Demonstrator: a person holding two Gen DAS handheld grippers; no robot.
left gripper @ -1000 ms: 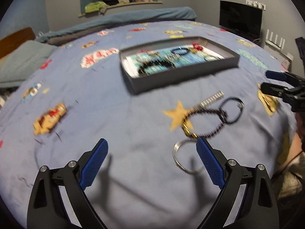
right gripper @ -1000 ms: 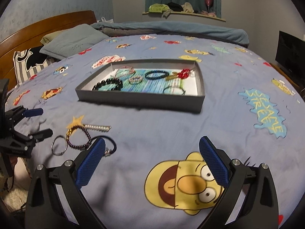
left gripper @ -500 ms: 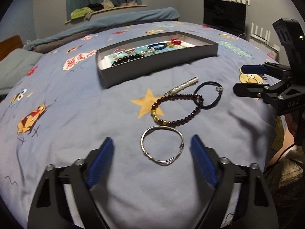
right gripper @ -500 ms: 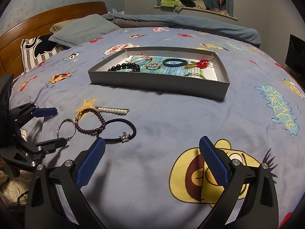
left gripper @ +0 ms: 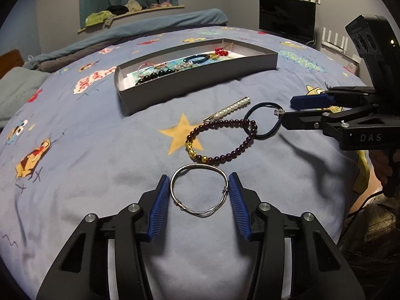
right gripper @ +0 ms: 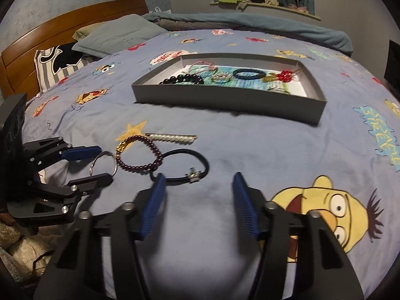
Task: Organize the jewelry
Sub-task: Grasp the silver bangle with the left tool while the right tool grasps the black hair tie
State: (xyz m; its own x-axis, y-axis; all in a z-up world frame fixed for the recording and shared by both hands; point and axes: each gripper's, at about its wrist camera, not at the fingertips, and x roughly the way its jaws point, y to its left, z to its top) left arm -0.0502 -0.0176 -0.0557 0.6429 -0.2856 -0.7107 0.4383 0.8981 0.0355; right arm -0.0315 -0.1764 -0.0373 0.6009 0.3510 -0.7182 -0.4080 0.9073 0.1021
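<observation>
A silver bangle (left gripper: 200,190) lies on the blue bedspread between the pads of my left gripper (left gripper: 199,182), whose jaws are narrowed to just touch its sides. Beyond it lie a dark red bead bracelet (left gripper: 222,140), a black hair tie (left gripper: 265,120) and a pearl hair clip (left gripper: 228,109). My right gripper (right gripper: 197,182) is open and empty, low over the hair tie (right gripper: 182,166). The grey tray (left gripper: 200,80) holds several bracelets. The bangle (right gripper: 103,162) shows between the left fingers in the right wrist view.
The tray (right gripper: 225,100) sits mid-bed beyond the loose jewelry. Pillows (right gripper: 117,36) and a wooden headboard (right gripper: 62,27) are at the far left. A folded blanket (left gripper: 137,32) runs along the far side. A TV (left gripper: 286,16) stands by the wall.
My left gripper has moved forward and down around the silver bangle and its jaws have narrowed onto it. My right gripper has moved left and lower toward the hair tie, jaws narrowed a little.
</observation>
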